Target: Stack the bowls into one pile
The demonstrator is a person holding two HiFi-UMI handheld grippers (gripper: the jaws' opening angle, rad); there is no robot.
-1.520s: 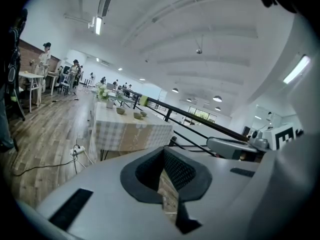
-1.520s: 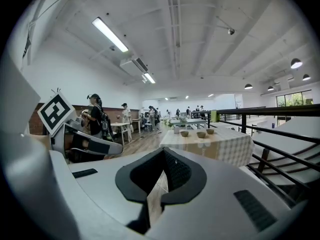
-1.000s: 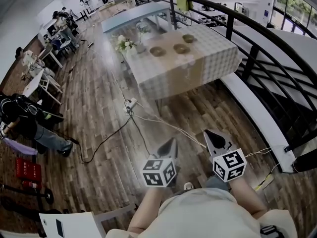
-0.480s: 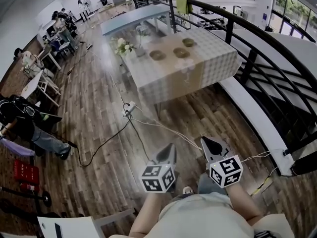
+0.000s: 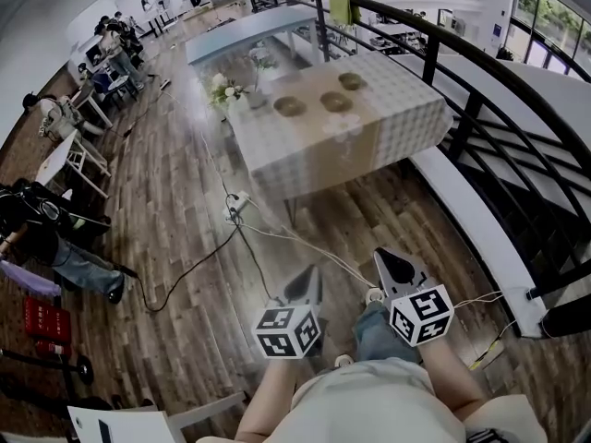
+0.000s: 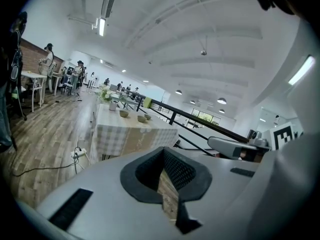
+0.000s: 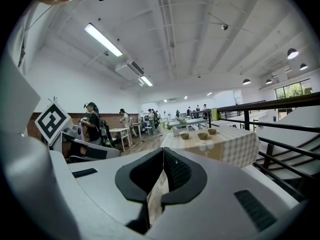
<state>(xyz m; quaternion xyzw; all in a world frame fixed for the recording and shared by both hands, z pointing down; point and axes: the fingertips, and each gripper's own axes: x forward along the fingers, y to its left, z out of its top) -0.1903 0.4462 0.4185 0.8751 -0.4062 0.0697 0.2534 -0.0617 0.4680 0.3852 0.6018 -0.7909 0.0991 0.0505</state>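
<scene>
Checked-cloth table [image 5: 406, 109] slightly nearer than 1 s ago. 3 bowls [image 5: 335, 101] on it in row, apart, unstacked. Left gripper [image 5: 305, 286] and right gripper [image 5: 395, 264] well short of table, low over wood floor [image 5: 185, 220], jaws together, empty.

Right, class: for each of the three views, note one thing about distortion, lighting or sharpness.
Head view: the fisheye lens bends the black railing and the floorboards into curves, and the three bowls look small and soft. Left gripper view: dark corners, and the ceiling light glares white. Right gripper view: a round black border, and the strip light is blown out.
</scene>
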